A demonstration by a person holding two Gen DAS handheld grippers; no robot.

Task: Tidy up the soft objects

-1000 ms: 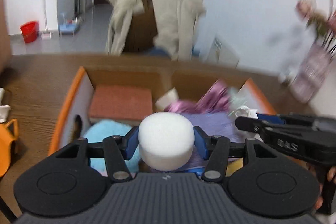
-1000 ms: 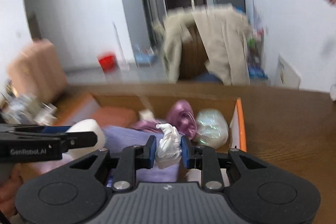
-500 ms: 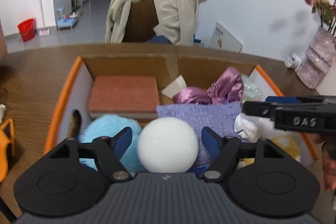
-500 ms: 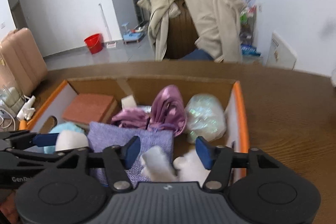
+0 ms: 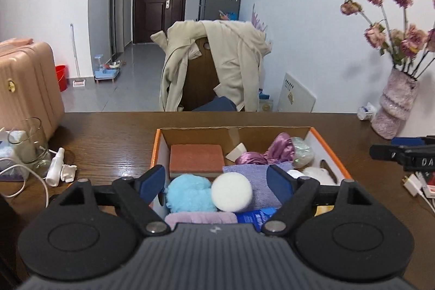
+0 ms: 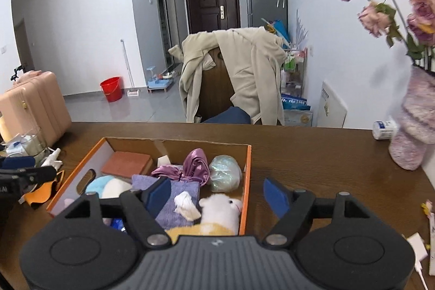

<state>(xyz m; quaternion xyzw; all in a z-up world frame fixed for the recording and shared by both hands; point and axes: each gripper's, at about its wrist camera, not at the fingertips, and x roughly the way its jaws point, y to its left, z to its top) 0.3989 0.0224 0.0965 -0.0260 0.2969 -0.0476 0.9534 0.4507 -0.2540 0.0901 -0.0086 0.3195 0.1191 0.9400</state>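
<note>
1. Left wrist view: left tool (image 5: 217, 182) spread wide, its jaws just opened further, nothing pinched; pads clear of the white round sponge (image 5: 231, 191) lying below in the box (image 5: 327, 148).
2. Same view, inside the box: blue fluffy ball (image 5: 187, 195) touching the sponge on its left; brick-red block (image 5: 197, 160) behind, near the far wall; lilac cloth (image 5: 257, 180) to the right of the sponge; purple satin bundle (image 5: 269, 152) and iridescent ball (image 5: 301, 152) toward the far right corner; pink knit piece (image 5: 199, 218) at the near edge, partly hidden by the tool's body.
3. Same view, around the box on the desk (image 5: 108, 137): glass jar (image 5: 28, 144), small spray bottle (image 5: 55, 167) and white cable to the left; pink vase (image 5: 394, 110) with dried roses at the far right; right tool (image 5: 402, 154) poking in from the right edge. Beyond the desk, chair draped with a beige coat (image 5: 217, 64) and a pink suitcase (image 5: 25, 83).
4. Right wrist view: right tool (image 6: 217, 195) spread too, jaws just widened, holding nothing; crumpled white cloth (image 6: 186, 205) lying free on the lilac cloth (image 6: 174, 205), between the pads but untouched.
5. Same view: white plush toy (image 6: 221, 209) beside the white cloth, against the orange right wall of the box (image 6: 246, 181); yellow item below it, mostly hidden by the tool. White sponge (image 6: 115, 188) and blue ball (image 6: 98, 182) at the left side. Orange scrap (image 6: 40, 195) on the desk (image 6: 312, 154) left of the box, behind the left tool's tip (image 6: 27, 175).
</note>
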